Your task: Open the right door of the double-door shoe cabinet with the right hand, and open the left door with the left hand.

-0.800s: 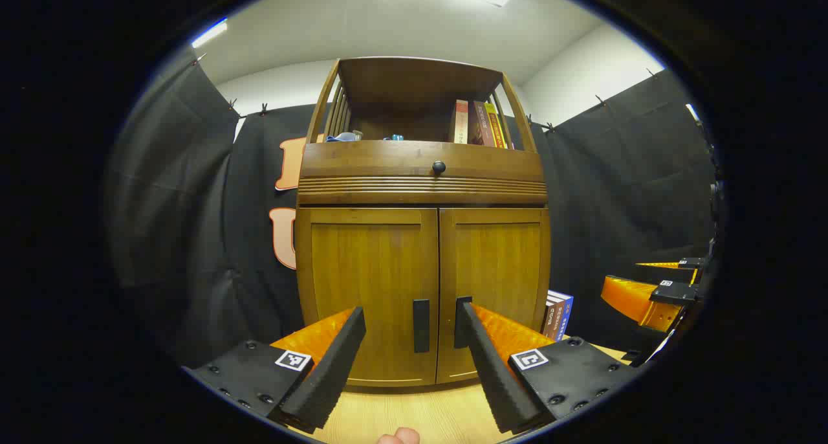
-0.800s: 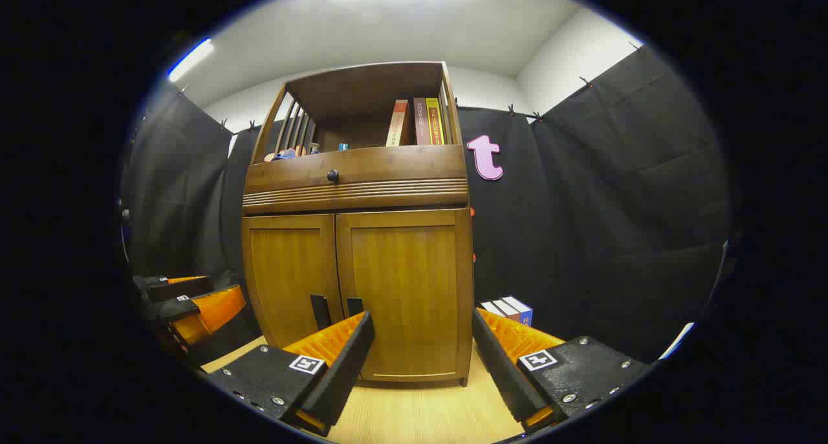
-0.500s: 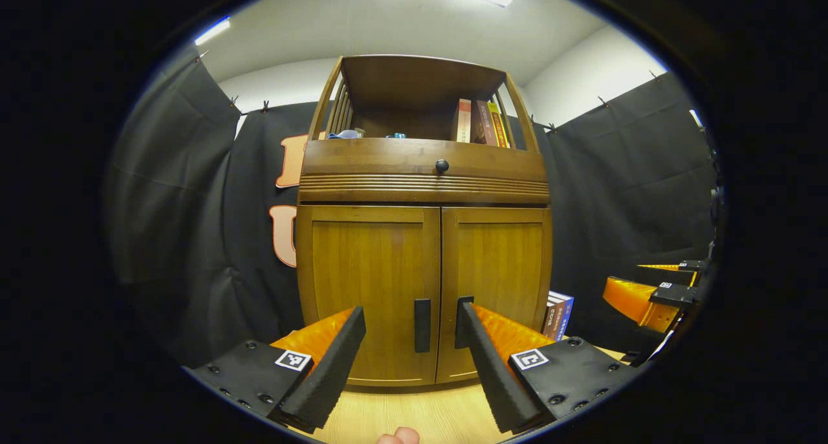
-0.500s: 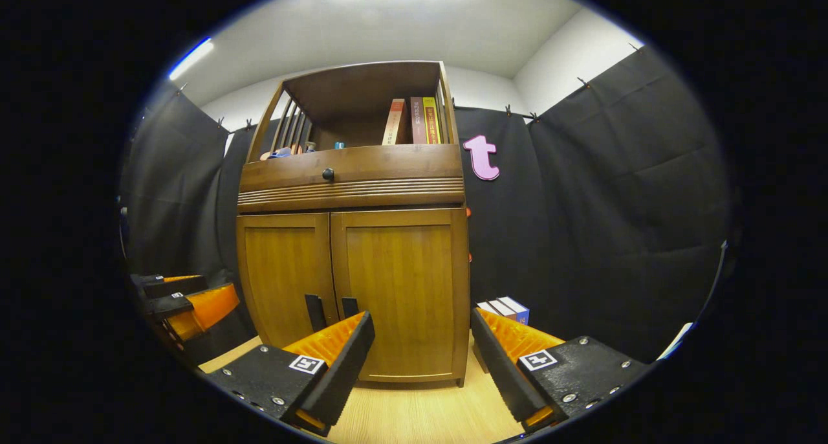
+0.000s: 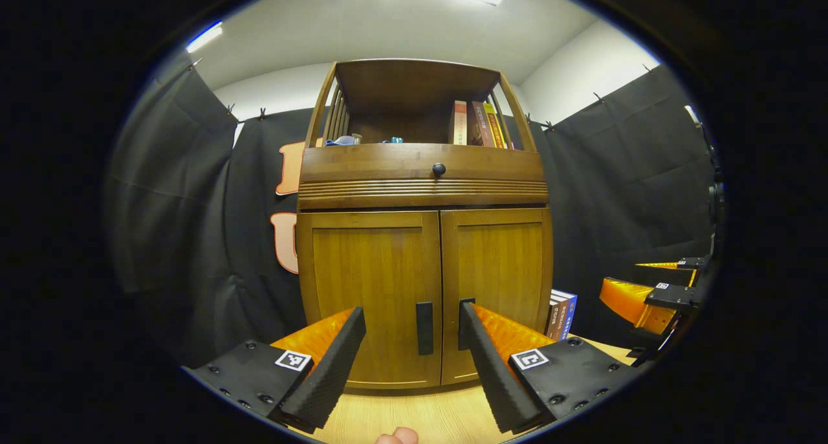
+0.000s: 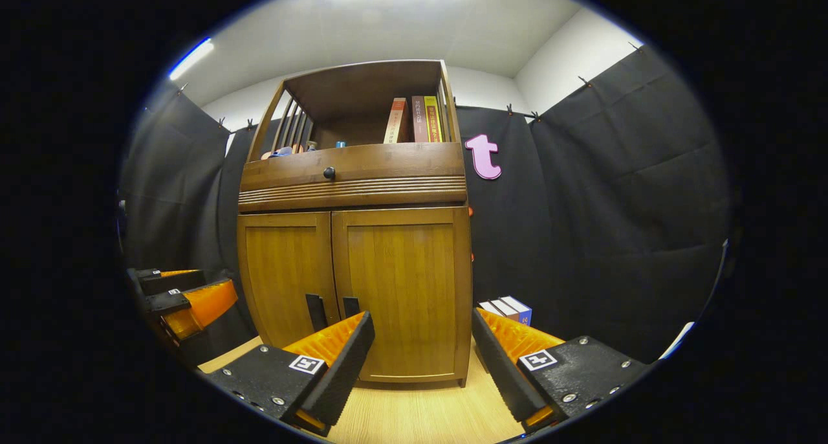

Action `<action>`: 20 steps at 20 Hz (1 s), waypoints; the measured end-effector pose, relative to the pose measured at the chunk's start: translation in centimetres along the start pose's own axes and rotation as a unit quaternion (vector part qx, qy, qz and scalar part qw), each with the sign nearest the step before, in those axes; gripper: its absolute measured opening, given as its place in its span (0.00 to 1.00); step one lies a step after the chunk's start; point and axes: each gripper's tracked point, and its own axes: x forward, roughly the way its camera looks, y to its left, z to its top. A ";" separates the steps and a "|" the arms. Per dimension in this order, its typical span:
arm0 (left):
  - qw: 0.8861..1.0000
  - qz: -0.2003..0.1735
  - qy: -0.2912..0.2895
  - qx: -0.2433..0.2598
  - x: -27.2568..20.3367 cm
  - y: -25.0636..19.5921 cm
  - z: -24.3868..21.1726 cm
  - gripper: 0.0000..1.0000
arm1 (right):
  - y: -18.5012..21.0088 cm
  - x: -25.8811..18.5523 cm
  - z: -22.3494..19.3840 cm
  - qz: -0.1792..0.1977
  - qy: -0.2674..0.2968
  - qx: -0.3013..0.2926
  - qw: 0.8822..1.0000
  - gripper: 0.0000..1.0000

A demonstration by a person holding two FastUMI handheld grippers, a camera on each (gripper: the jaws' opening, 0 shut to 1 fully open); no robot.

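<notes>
Shoe cabinet [image 5: 424,237] stands on the pale wood floor [image 5: 414,415] against the black cloth, both doors shut. Left gripper view faces its 2 door handles [image 5: 424,328] head-on between the spread fingers of the left gripper [image 5: 409,340], which hold nothing. Right gripper view has the right door [image 6: 401,292] ahead of the right gripper [image 6: 420,347], also spread and holding nothing. Books [image 6: 508,309] lie on the floor by the cabinet's right side. Upright books [image 5: 475,123] fill the open top shelf.
</notes>
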 end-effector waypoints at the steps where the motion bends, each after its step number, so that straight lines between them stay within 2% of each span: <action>1: 1.000 0.002 0.000 -0.002 0.0 0.1 0.0 0.96 | 0.0 -0.1 0.1 0.001 -0.001 0.001 1.000 0.94; 10: 1.000 0.018 0.000 -0.003 -0.1 1.5 0.0 0.93 | 1.0 1.4 -0.3 0.016 0.002 -0.004 1.000 0.94; 18: 0.999 0.038 0.005 -0.004 -1.0 3.6 -0.1 0.97 | 7.3 10.5 -2.5 0.084 0.015 -0.006 0.996 0.94; 20: 0.999 0.046 0.005 -0.001 -1.3 4.4 0.0 0.98 | 8.9 13.6 -3.9 0.090 0.021 -0.005 0.996 0.94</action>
